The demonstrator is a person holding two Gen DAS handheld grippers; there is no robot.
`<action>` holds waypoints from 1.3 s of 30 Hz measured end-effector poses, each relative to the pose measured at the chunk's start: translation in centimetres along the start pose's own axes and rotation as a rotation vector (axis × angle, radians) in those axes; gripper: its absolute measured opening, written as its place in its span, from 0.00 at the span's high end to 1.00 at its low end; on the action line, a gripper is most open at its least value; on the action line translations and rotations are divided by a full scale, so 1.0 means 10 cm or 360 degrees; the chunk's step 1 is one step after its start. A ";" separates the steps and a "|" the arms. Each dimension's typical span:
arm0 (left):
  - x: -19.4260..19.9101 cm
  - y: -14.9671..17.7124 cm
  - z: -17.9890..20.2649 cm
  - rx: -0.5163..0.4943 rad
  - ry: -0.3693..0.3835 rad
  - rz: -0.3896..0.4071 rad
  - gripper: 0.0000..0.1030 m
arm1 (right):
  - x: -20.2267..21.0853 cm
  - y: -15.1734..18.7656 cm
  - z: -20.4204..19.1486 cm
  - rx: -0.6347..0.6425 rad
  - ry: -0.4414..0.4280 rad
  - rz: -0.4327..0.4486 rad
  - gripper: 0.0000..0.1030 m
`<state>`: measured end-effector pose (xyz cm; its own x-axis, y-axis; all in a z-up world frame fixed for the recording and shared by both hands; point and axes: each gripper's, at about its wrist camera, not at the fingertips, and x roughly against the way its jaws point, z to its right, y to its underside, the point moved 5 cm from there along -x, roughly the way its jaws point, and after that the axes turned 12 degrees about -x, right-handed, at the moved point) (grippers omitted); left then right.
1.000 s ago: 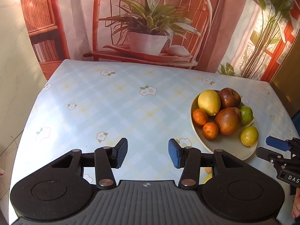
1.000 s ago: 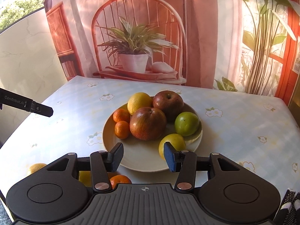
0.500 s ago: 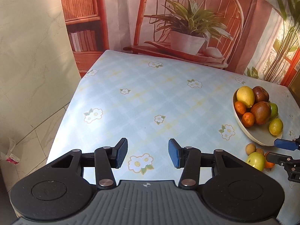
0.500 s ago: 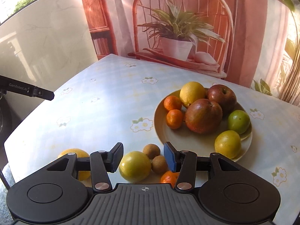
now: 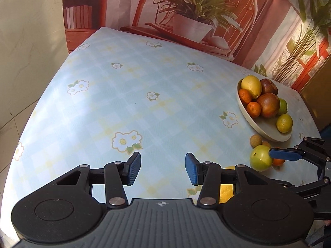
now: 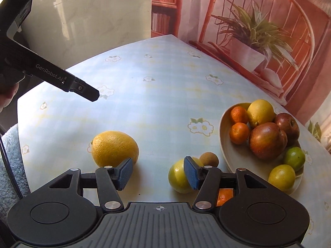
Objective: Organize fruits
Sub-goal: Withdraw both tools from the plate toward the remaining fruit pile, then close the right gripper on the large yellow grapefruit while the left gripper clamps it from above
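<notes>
Beside the beige oval fruit bowl [image 6: 225, 144] on the floral tabletop [image 6: 157, 103], the right gripper [image 6: 158, 173], jaws opening on nothing, hovered between a large orange [image 6: 114, 147] and a yellow-green apple [image 6: 178, 175], while the left gripper [image 5: 163, 168] stood spread, empty.

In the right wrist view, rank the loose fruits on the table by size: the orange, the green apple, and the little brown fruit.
1. orange
2. green apple, though it sits slightly nearer the camera
3. brown fruit

Home-style dining setup, likely staged: counter [image 5: 128, 95] under a floral checked tablecloth, fruit plate [image 6: 224, 144] at right of frame, printed backdrop [image 5: 206, 6] of chair, potted plant and bookshelf behind, marble-look wall [image 6: 82, 16] upper left, tiled floor [image 5: 12, 122] at left edge.
</notes>
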<state>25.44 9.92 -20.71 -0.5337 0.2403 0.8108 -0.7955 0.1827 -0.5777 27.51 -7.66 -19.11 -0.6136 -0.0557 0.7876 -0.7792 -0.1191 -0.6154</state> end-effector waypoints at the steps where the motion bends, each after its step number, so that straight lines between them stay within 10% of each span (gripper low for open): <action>1: -0.01 0.02 0.03 -0.0002 0.0013 -0.0001 0.52 | 0.00 0.00 -0.01 0.0019 0.0007 -0.0002 0.51; 19: -0.11 0.14 0.22 0.0144 0.0237 -0.0068 0.55 | -0.17 0.15 -0.35 0.0190 -0.0142 -0.0105 0.50; 39: -0.41 -0.12 0.63 0.0059 0.0419 -0.0102 0.56 | -0.37 0.12 -0.29 -0.0055 -0.0187 -0.0055 0.47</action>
<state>26.78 2.70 -22.73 -0.3925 0.4701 0.7906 -0.8378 0.1720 -0.5182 28.51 -4.76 -22.81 -0.5685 -0.1683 0.8053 -0.8048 -0.0890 -0.5868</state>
